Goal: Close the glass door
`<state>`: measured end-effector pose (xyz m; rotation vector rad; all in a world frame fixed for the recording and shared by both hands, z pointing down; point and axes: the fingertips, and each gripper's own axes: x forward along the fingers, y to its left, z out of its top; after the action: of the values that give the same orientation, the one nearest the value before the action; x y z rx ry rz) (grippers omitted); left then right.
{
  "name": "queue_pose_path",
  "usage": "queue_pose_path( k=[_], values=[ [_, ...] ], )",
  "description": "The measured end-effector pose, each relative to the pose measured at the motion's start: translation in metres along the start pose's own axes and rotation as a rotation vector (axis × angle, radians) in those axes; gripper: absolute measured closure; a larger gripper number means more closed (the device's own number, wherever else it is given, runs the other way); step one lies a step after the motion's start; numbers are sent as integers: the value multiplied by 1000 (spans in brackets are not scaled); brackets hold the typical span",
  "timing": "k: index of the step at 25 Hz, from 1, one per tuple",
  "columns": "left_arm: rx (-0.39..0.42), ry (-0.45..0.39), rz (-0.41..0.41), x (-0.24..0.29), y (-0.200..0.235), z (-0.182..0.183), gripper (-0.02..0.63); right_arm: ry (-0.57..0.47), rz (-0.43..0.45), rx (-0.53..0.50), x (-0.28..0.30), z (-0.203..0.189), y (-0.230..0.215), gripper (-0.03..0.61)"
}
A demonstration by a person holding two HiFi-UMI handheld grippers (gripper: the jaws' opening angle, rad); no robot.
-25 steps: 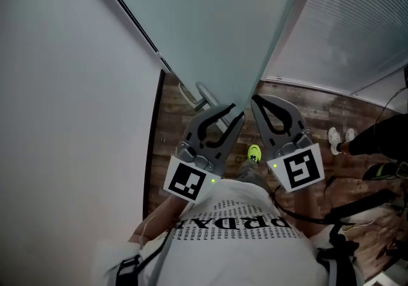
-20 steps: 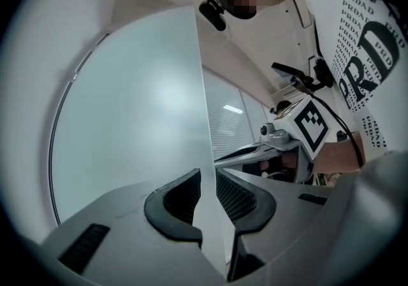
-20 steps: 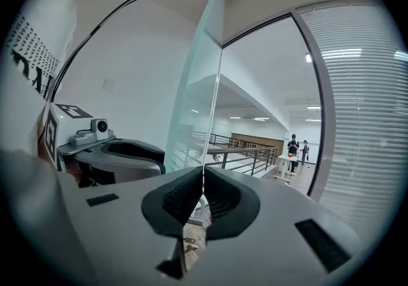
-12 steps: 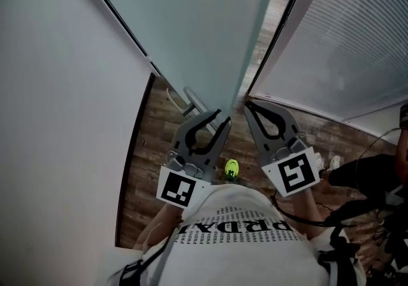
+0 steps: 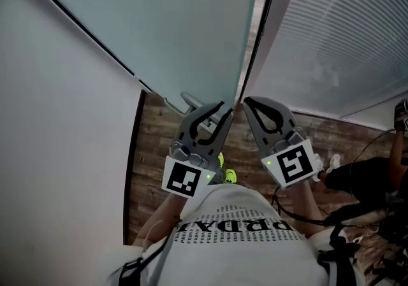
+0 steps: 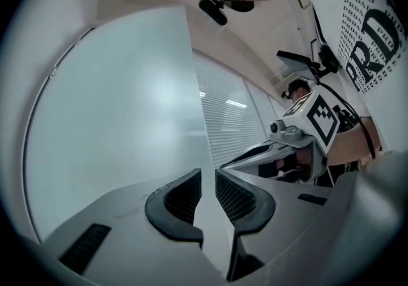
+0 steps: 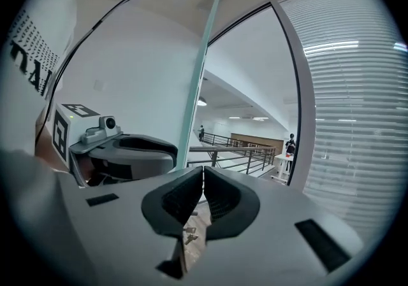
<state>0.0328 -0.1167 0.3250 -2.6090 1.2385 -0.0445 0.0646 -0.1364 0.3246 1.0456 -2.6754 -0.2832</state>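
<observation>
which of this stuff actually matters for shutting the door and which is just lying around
For the job:
- glass door
- its handle
- door frame
- left tool, at the door's edge
- right tool, shut, beside that edge

Just around:
- blinds
- white shoes
- wood floor
</observation>
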Motion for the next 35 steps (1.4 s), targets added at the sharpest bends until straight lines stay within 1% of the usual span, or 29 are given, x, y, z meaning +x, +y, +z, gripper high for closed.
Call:
queue_pose_path(
  k=[2, 3, 4, 5, 6, 8, 9, 11, 14, 16, 18, 22, 26, 29, 33, 35],
  values=[
    [-22, 3, 19, 3, 2, -1, 543, 11, 10, -12, 4, -3, 2, 580],
    [-51, 2, 40, 2, 4, -1, 571, 15, 14, -20, 5, -4, 5, 578],
    [-75, -1, 53, 0, 6, 0, 580, 16, 12, -23, 5, -3, 8, 579],
    [-80, -9, 46, -1, 7, 3, 585, 11, 1, -20, 4, 0, 10, 579],
    [-68, -26, 18, -1, 8, 8, 598, 2, -23, -17, 4, 4, 11, 579],
    [-25, -70, -60, 1, 5, 19, 598, -25, -79, -32, 1, 12, 9, 580],
    [6, -82, -90, 1, 2, 22, 598, -40, -91, -45, 0, 15, 8, 580],
    [52, -83, -109, 1, -3, 22, 598, -74, -66, -72, 0, 22, 10, 580],
    [43, -87, -81, -1, -5, 16, 598, -113, 9, -105, 1, 27, 15, 580],
    [28, -102, -44, -5, -5, 14, 609, -124, 61, -88, -1, 26, 18, 580],
    [42, -116, -2, -7, -2, 13, 609, -124, 109, -88, -3, 27, 18, 580],
    [37, -103, 70, -6, 13, 3, 609, -119, 147, -126, -8, 30, 12, 580],
    [64, -130, 72, -8, 13, 3, 609, -109, 127, -142, -10, 27, 13, 580],
    [54, -156, 63, -13, 10, 0, 609, -110, 91, -177, -12, 25, 18, 580],
    [94, -192, 36, -8, 12, 2, 609, -105, 37, -244, -10, 27, 12, 580],
    [100, -201, 30, -5, 15, 3, 609, -98, 9, -270, -8, 29, 9, 580]
  ],
)
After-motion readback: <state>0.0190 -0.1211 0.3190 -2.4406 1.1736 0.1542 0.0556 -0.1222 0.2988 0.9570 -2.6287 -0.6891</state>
